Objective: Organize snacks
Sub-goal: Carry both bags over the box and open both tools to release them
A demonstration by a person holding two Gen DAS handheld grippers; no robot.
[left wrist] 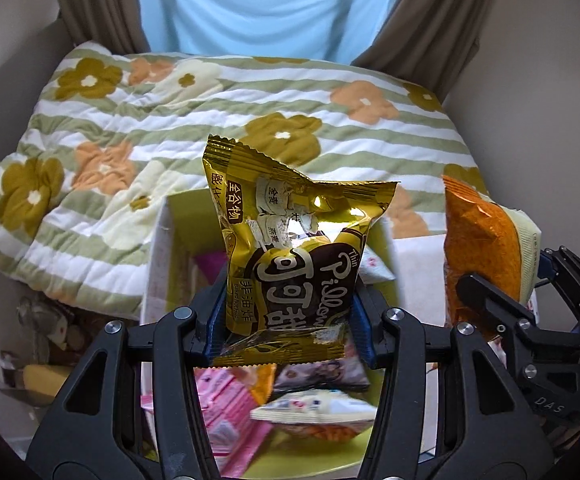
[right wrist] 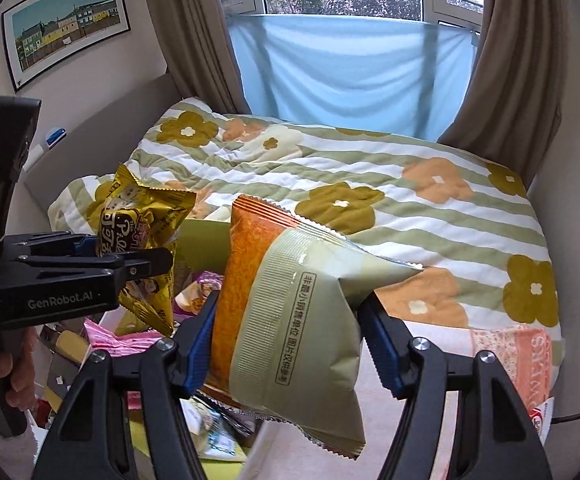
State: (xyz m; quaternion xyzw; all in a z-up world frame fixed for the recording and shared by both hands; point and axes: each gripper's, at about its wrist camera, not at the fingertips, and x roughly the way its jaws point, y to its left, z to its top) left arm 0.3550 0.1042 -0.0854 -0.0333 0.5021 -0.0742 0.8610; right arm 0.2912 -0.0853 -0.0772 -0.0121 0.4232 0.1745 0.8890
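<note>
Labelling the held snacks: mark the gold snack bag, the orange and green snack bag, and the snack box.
gold snack bag [left wrist: 290, 248]: left wrist view, middle of its printed front.
orange and green snack bag [right wrist: 290, 320]: right wrist view, pale green panel.
snack box [left wrist: 158, 256]: left wrist view, its white left wall.

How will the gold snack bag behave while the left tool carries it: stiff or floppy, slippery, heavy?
The gold snack bag, clamped low in the left tool, stands upright above the pads, so it is probably puffed and light. Its creased top suggests thin foil that crumples easily. The glossy surface may be slippery, so it might slide if the grip loosens.
</note>
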